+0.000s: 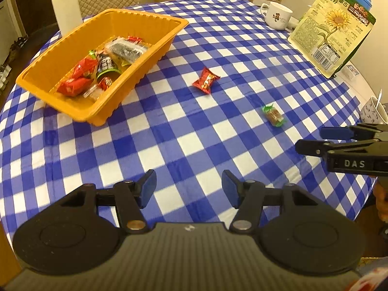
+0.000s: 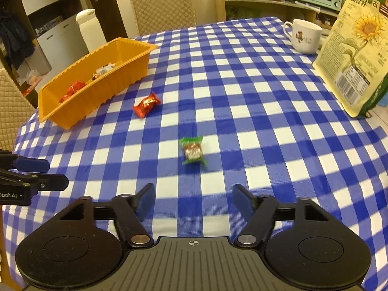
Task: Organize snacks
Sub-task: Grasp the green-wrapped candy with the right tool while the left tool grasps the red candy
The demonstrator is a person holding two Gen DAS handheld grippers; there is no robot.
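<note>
Both grippers, left gripper [image 1: 188, 185] and right gripper [image 2: 194, 197], part-open, empty. Green candy [image 2: 192, 150] just ahead of right; red candy [image 1: 206, 80] ahead of left, tray [image 1: 80, 111] front-left.

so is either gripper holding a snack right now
No, nothing is held. The left gripper and right gripper are both open and empty; the green-wrapped candy lies on the tablecloth.

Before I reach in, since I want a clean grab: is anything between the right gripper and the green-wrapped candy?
Nothing visible. Only bare checkered tablecloth lies between the open right gripper and the green-wrapped candy.
</note>
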